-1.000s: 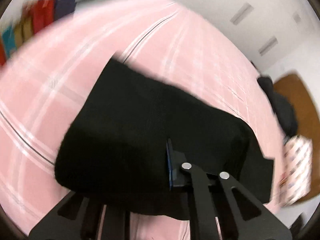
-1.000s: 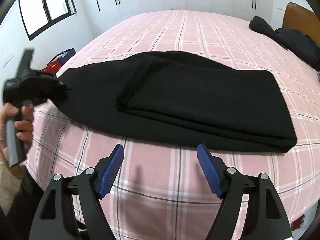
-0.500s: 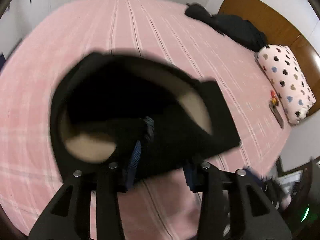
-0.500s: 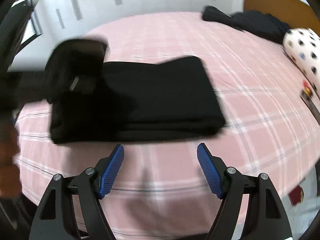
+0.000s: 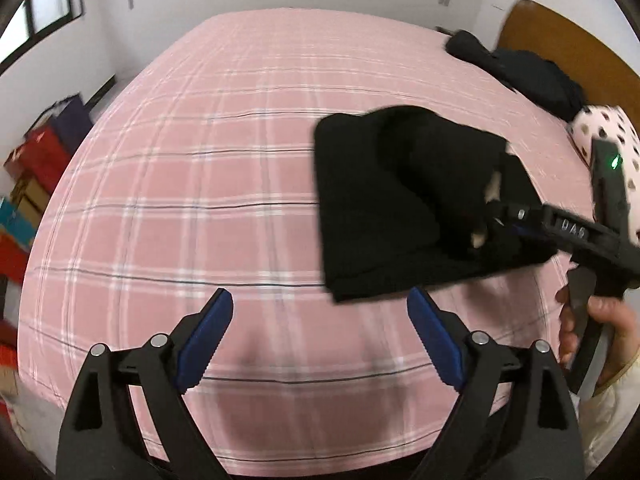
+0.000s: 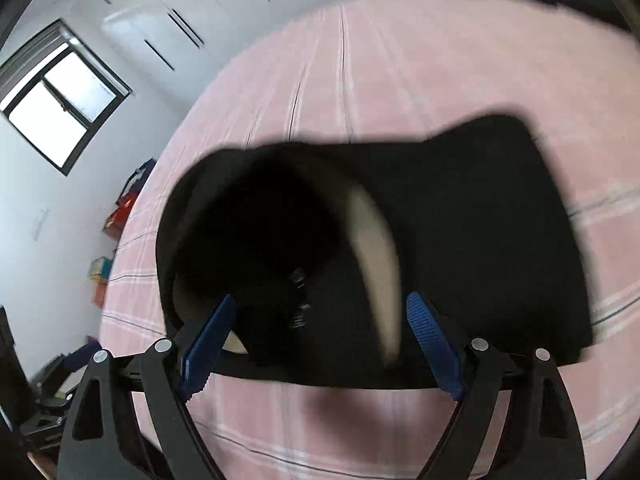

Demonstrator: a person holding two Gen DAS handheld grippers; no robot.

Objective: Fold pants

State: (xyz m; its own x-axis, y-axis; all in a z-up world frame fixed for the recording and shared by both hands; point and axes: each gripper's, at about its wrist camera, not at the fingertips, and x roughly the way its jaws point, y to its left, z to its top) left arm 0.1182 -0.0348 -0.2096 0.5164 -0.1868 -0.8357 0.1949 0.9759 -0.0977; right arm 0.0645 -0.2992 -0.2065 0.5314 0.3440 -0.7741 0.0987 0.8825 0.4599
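Note:
The black pants (image 5: 384, 200) lie folded into a thick bundle on the pink plaid bed (image 5: 200, 200); the top layer bulges up. My left gripper (image 5: 320, 344) is open and empty, hovering over bare bedspread left of and in front of the bundle. My right gripper (image 6: 320, 344) is open, its blue pads straddling the near edge of the pants (image 6: 460, 240); the view is blurred. In the left wrist view the right gripper (image 5: 504, 216) reaches into the bundle's right side, its fingertips hidden in the fabric.
Dark clothes (image 5: 520, 72) lie at the bed's far right by a wooden headboard (image 5: 568, 36). A heart-print pillow (image 5: 604, 136) is at the right. Coloured boxes (image 5: 32, 172) stand on the floor at the left. A window (image 6: 60, 92) is on the left wall.
My left gripper has let go of the pants and pulled back to the left, now open. My right gripper has moved in onto the bundle's near edge.

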